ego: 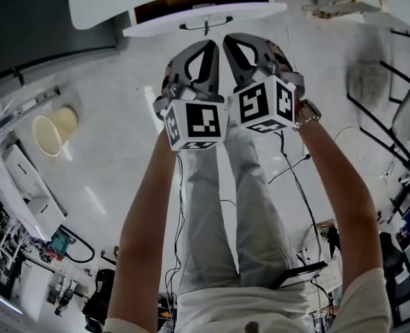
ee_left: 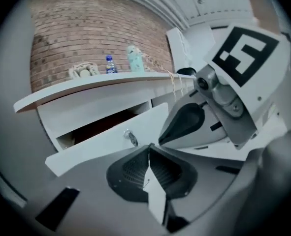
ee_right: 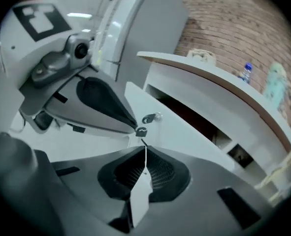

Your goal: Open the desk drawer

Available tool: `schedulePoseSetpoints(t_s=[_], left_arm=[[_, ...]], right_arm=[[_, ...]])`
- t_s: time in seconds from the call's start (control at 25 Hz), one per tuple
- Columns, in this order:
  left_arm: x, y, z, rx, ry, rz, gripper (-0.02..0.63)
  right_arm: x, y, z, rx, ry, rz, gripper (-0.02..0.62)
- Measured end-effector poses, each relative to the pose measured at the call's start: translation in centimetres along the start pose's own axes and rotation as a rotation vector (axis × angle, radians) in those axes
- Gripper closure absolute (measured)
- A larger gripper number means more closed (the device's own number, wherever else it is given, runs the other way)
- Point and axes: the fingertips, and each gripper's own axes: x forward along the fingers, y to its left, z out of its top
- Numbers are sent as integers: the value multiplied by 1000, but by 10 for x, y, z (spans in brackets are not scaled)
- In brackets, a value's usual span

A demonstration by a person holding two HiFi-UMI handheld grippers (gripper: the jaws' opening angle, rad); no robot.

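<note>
The white desk drawer (ego: 163, 21) stands pulled partly out under the desk top (ego: 100, 5), with its dark handle (ego: 205, 24) at the front and a brown inside showing. Both grippers hover side by side just short of it, touching nothing. My left gripper (ego: 211, 44) is shut and empty, and so is my right gripper (ego: 227, 40). In the left gripper view the shut jaws (ee_left: 148, 147) point at the drawer front (ee_left: 101, 144) near its lock (ee_left: 130, 137). In the right gripper view the shut jaws (ee_right: 144, 144) sit just below the lock (ee_right: 152, 117).
A water bottle (ee_left: 110, 64) and other small items stand on the desk top against a brick wall. On the floor are a pale cup-shaped bin (ego: 52, 129) at the left, cables (ego: 288, 165), and a black metal frame (ego: 388, 113) at the right. The person's legs stand below the grippers.
</note>
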Motion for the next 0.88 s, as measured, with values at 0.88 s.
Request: schedulePoseSetpoints(t_s=[0.88], left_arm=[[-158, 78, 240, -421, -405, -20, 598]], right_arm=[[-252, -130, 158, 640, -476, -10, 571]])
